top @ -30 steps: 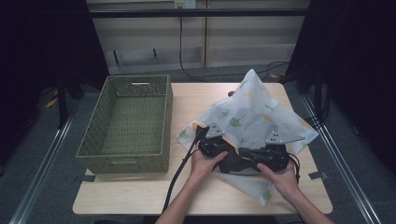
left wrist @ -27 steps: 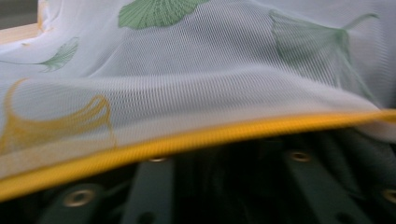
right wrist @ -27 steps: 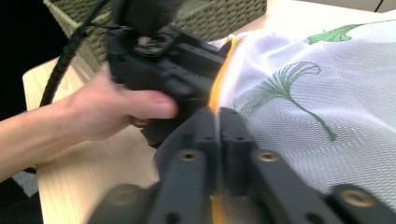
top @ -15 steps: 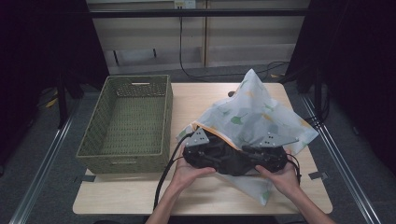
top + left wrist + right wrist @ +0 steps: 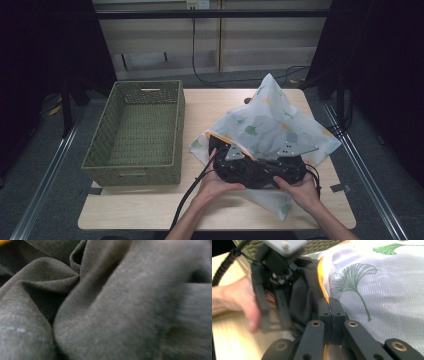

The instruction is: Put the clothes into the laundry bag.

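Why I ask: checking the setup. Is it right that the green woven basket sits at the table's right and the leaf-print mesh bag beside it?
Not quite: the high view shows the basket at the table's left, with the bag to its right.

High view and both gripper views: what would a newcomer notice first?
A white mesh bag printed with green leaves billows at the table's right, dark grey cloth stuffed in its orange-edged mouth. The right gripper pinches that orange edge; the left gripper sits at the opening. An empty woven green basket stands left.
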{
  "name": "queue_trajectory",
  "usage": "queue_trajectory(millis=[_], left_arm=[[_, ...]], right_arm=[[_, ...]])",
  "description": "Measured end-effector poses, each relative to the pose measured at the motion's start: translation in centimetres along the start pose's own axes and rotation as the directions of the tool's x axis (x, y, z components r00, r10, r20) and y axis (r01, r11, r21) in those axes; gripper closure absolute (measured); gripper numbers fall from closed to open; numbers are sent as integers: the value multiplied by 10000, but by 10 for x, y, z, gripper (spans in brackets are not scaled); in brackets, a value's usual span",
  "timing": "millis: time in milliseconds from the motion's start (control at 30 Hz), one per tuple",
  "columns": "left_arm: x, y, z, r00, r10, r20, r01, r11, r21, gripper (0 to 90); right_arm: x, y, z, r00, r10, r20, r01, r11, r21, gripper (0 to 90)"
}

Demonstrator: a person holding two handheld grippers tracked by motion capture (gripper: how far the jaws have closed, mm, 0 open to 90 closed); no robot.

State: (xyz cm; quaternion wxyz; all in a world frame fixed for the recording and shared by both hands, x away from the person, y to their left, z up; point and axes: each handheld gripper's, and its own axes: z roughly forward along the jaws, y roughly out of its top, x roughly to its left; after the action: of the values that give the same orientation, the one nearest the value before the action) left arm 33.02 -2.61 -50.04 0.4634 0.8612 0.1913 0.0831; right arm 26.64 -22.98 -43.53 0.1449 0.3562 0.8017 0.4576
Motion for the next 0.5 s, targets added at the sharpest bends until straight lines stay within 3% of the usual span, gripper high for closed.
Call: queue_trajectory(millis=[33, 200, 367, 400, 467, 500], left_arm=[[1, 0, 1, 10000, 24, -74, -23, 10000, 39, 88], [7, -3, 2, 9988, -312, -386, 317, 9994, 120, 388], [11, -4, 1, 9975, -687, -146, 685, 9976, -138, 732], [12, -3, 0, 9967, -809, -78, 807, 9966, -190, 754], [15, -2, -3, 9913, -1299, 196, 1310, 9887, -732, 776], [16, 0, -5, 9909, -1337, 148, 1345, 9864, -942, 781]], right_arm=[[0, 0, 0, 10000, -20, -6, 20, 10000, 4, 897], [2, 2, -1, 9997, 159, -186, -162, 9997, -185, 897], [5, 6, 1, 9992, 145, -383, -158, 9993, -345, 897], [6, 7, 1, 9990, 181, -398, -196, 9992, -359, 898], [8, 11, 2, 9990, 105, -431, -124, 9990, -432, 898], [9, 14, 1, 9988, 64, -490, -90, 9986, -526, 898]])
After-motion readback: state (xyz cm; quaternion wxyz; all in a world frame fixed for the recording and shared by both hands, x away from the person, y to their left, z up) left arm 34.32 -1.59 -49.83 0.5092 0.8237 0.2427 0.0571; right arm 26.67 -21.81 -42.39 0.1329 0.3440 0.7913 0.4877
